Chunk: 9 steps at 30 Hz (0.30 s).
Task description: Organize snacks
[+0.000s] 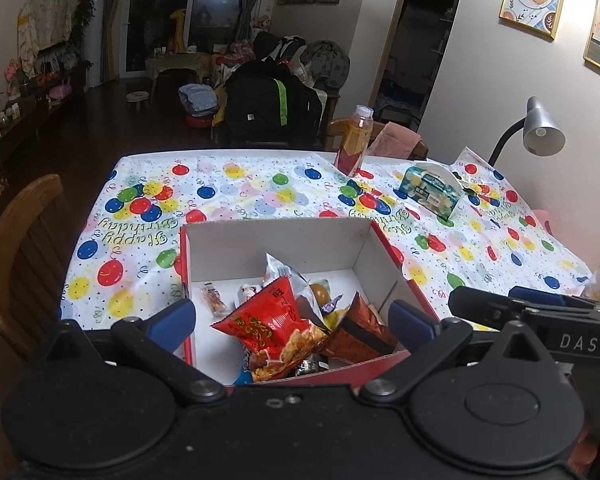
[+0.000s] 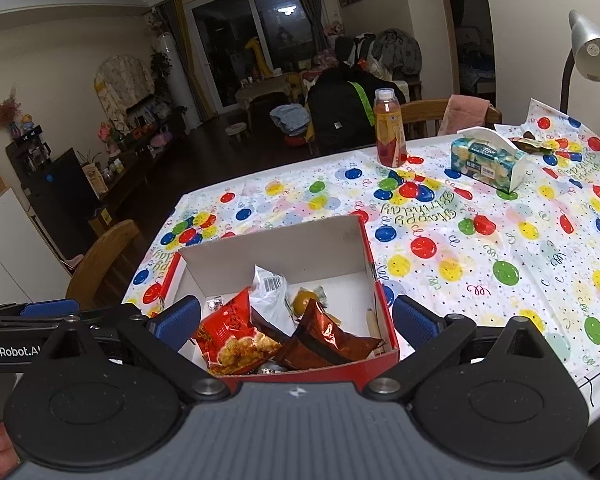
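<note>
Table under a balloon cloth, with a red box near its front edge. Inside, a red bag, a dark bag, a white bag piled together. Left gripper and right gripper over the box, fingers wide, holding nothing.

Both wrist views look down, close, sharing snack box.
</note>
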Tool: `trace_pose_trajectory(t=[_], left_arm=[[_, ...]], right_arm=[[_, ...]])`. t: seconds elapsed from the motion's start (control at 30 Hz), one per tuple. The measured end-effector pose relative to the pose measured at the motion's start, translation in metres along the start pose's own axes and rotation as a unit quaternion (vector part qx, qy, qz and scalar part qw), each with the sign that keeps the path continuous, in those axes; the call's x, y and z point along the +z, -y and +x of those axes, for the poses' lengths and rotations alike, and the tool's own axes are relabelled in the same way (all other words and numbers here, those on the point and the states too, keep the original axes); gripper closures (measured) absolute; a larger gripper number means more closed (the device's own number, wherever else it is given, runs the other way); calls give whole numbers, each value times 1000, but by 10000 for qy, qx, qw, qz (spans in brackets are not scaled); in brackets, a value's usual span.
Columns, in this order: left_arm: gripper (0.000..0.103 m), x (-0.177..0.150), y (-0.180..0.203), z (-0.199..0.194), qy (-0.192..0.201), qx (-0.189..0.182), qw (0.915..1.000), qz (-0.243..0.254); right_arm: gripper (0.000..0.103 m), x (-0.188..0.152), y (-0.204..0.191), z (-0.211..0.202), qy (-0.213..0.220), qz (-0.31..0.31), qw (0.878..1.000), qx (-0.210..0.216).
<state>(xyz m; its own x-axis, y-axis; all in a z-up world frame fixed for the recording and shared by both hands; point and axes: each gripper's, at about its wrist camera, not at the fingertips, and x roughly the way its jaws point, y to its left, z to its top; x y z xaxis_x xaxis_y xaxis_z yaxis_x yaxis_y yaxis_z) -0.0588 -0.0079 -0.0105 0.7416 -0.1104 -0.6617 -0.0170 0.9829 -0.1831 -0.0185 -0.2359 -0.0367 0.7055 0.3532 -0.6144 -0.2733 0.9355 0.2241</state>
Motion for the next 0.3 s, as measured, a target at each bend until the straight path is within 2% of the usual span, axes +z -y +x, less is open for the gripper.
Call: trace_pose_trajectory(t=[0.3], left_arm=[[1,4,6,12,-75,-56,10000,-32]], right_arm=[[0,7,8,7,-124,-19,9999,-81]])
